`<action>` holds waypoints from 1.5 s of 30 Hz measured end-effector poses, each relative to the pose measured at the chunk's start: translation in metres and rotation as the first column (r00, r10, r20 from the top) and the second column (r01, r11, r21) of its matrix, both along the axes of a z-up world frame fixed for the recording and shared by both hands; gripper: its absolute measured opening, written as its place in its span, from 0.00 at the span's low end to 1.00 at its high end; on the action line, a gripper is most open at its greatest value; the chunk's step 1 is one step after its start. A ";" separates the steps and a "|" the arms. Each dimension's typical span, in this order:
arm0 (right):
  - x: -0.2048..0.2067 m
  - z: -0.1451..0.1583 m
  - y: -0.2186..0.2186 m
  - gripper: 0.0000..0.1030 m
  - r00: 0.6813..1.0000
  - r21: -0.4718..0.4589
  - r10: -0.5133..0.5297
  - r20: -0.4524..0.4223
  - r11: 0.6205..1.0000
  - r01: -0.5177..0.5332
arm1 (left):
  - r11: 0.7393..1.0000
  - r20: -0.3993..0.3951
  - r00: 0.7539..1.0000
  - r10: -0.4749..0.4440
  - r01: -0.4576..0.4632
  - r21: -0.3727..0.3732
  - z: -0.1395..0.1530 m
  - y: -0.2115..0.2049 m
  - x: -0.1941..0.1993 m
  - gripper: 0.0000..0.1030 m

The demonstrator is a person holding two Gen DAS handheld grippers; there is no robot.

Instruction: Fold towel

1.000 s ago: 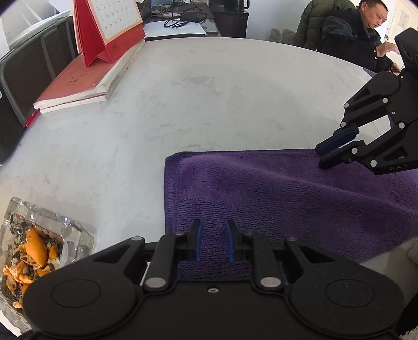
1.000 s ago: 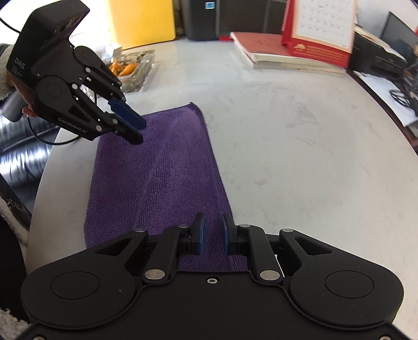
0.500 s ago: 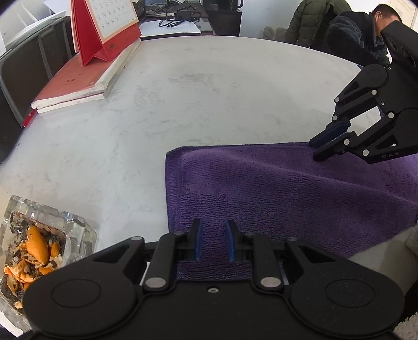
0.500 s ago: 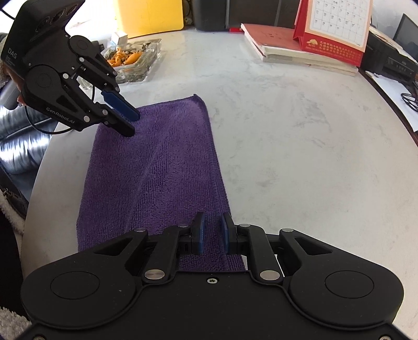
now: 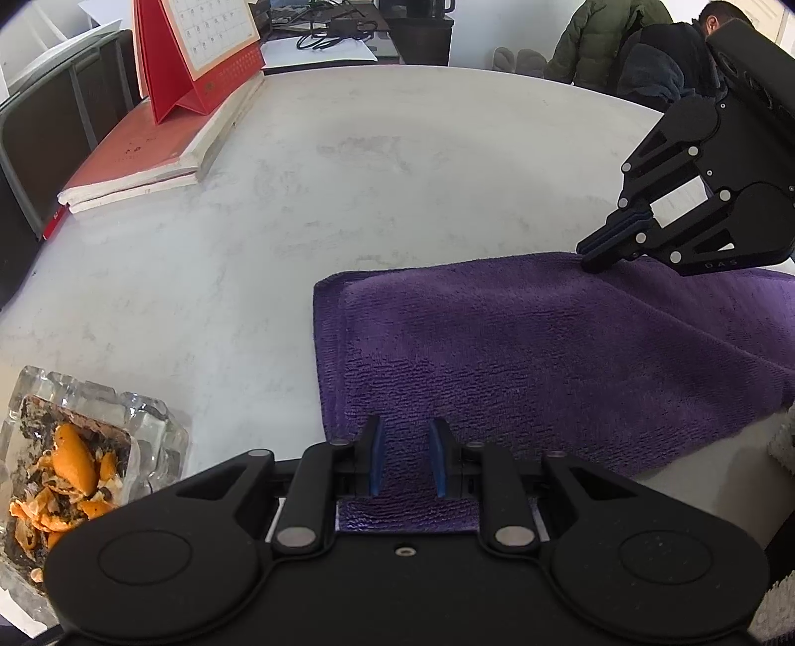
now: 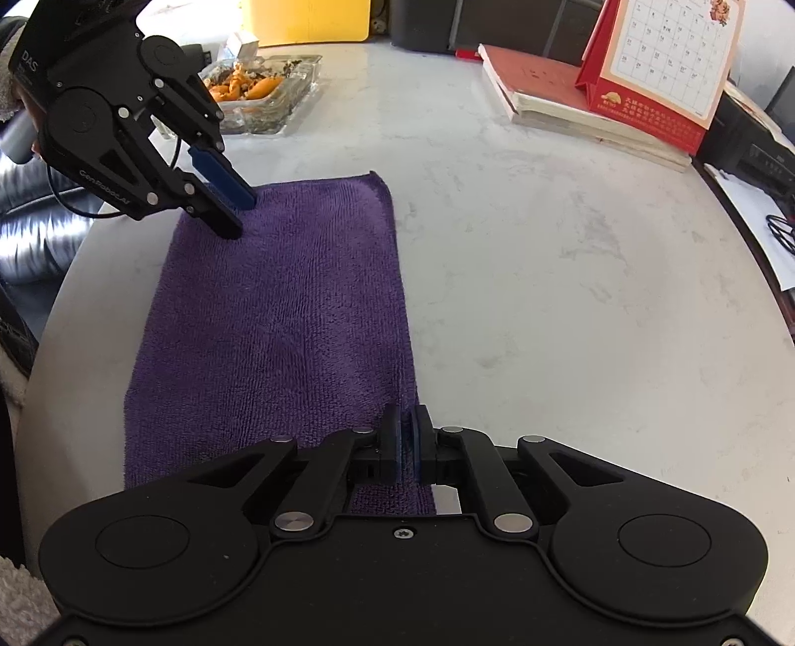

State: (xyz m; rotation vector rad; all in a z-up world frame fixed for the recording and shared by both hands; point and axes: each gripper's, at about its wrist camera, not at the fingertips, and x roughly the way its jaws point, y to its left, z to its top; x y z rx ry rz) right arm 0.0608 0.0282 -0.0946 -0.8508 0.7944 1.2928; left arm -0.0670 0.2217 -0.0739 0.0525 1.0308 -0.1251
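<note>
Our right gripper [image 6: 407, 440] has its fingers clenched on the purple towel [image 6: 283, 318] at one short end; our left gripper [image 5: 403, 459] straddles the opposite end, fingers not yet pinching; the long axis runs between them across the bench [image 6: 571, 278].

An office: desk calendar [image 6: 661, 64], stacked books [image 5: 144, 164], cables [image 5: 328, 30] on neighbouring desk.

one purple towel [image 6: 278, 318], two tools, one glass dish [image 5: 99, 422], one calendar [image 6: 666, 64], two books [image 5: 149, 159].
</note>
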 end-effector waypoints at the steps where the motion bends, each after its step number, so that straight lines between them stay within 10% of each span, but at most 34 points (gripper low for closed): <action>1: 0.000 0.000 0.001 0.04 1.000 0.001 0.001 0.004 1.000 -0.001 | 1.000 -0.001 1.000 0.000 0.000 0.001 0.000 0.000 0.000 0.18; 15: -0.007 0.026 -0.027 0.14 0.984 0.117 -0.175 0.041 0.979 0.169 | 0.999 0.067 0.997 -0.035 0.034 0.016 0.025 -0.017 0.017 0.18; 31: -0.046 0.022 -0.169 0.14 0.822 0.032 -0.569 -0.015 0.821 0.569 | 0.996 0.034 0.997 -0.071 0.069 0.064 0.000 -0.027 0.062 0.30; 45: -0.008 0.004 -0.110 0.14 0.970 0.039 -0.238 -0.049 0.970 0.240 | 0.988 0.015 0.993 -0.114 0.111 0.107 0.001 -0.031 0.065 0.30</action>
